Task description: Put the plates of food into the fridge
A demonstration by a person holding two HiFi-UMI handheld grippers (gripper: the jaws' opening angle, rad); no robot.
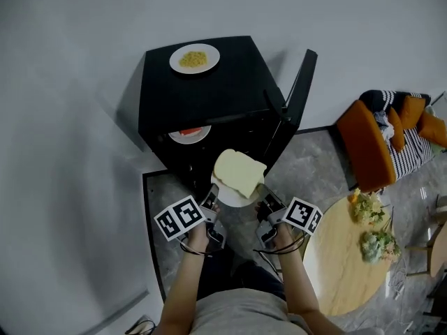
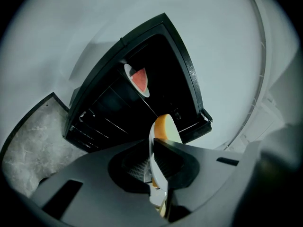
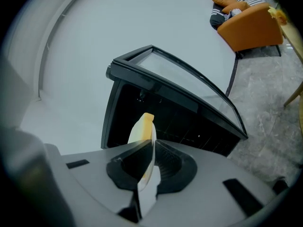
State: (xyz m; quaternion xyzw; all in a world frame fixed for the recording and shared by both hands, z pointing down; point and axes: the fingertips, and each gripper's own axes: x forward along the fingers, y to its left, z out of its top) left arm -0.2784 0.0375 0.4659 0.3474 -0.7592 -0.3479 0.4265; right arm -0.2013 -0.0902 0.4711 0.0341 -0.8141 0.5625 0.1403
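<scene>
**Head view.** The black fridge (image 1: 230,82) stands against a pale wall. Its door (image 1: 299,89) is swung out to the right, so the front is open straight ahead of the grippers. The held plate (image 1: 234,197) hangs just in front of that opening, above the grey floor (image 1: 314,159). A slab of pale yellow food (image 1: 239,174) lies on it. The left gripper (image 1: 211,202) pinches the plate's near-left rim and the right gripper (image 1: 264,202) pinches its near-right rim. A plate of red food (image 1: 190,134) already sits on a shelf inside, and a plate of yellow food (image 1: 194,58) rests on the fridge top. To the right, well apart from the plate, are a round wooden table (image 1: 346,264) bearing flowers (image 1: 368,208) and an orange armchair (image 1: 367,145).

**Left gripper view.** The jaws are clamped on the plate's rim (image 2: 152,162), which runs edge-on between them, and the food (image 2: 163,126) shows beyond. The dark fridge interior (image 2: 113,110) fills the space ahead. The red-food plate (image 2: 137,79) sits deeper in and off to one side of the held plate.

**Right gripper view.** Here too the jaws are pressed onto the rim (image 3: 149,161), with the food (image 3: 142,129) past them. Nothing stands between the plate and the open cavity (image 3: 142,100). The door (image 3: 184,79) borders the cavity on one side, and the armchair (image 3: 251,27) is far off.
</scene>
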